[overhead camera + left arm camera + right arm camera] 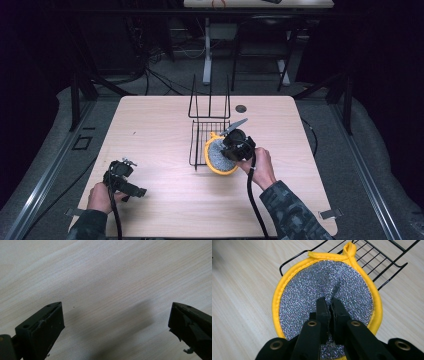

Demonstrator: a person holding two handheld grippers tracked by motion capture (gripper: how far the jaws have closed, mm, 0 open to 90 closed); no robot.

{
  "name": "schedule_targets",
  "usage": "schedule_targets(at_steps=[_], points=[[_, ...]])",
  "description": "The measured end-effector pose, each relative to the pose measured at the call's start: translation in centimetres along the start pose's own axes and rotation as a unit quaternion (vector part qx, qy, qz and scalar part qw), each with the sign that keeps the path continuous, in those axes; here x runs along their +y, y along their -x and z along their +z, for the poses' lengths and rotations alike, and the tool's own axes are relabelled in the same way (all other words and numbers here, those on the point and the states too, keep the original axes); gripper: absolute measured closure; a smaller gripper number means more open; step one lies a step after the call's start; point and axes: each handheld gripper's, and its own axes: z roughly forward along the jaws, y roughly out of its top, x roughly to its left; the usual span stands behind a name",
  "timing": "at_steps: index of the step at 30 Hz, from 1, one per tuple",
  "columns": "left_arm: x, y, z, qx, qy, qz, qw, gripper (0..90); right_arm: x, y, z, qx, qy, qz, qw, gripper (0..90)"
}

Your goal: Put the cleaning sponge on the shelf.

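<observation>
**Right tongs pinch the scouring pad beside the wire rack**

High view: on the pale wooden desk (pixel 165 200), the right tongs (pixel 231 145) sit on a round scouring pad (pixel 218 161) with a yellow rim. The pad lies against the front right corner of the black wire rack (pixel 205 135) at the middle of the desk. The left tongs (pixel 125 167) are held low near the front left, well apart from the pad.

Left gripper view: the left tongs (pixel 116 322) are spread wide over bare wood, with nothing between the jaws.

Right gripper view: the right tongs (pixel 330 307) are closed on a fold of the pad's (pixel 312 290) glittery silver face, which puckers at the pinch. The pad's yellow loop overlaps the rack's (pixel 384 262) wires.
</observation>
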Motion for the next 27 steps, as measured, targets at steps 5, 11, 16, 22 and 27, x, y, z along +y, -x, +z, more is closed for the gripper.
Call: schedule_targets(at_steps=[5,11,16,22,27], points=[[0.0,0.0,0.0,0.001,0.000,0.000,1.0000,0.3,0.3,-0.4,0.5,-0.015,0.014,0.001,0.9998,86.4],[0.0,0.0,0.0,0.000,-0.001,0.001,1.0000,0.3,0.5,-0.7,1.8,-0.033,0.022,0.004,0.9992,86.3],[0.0,0.0,0.1,0.000,0.000,0.000,1.0000,0.3,0.5,-0.9,3.1,-0.041,0.020,0.010,0.9989,86.2],[0.1,0.1,0.1,-0.001,-0.001,0.000,1.0000,0.3,0.7,-0.8,4.1,-0.057,0.029,0.009,0.9979,85.8],[0.0,-0.1,0.1,-0.002,-0.004,0.001,1.0000,0.3,0.9,-0.8,4.9,-0.067,0.032,0.010,0.9972,85.3]])
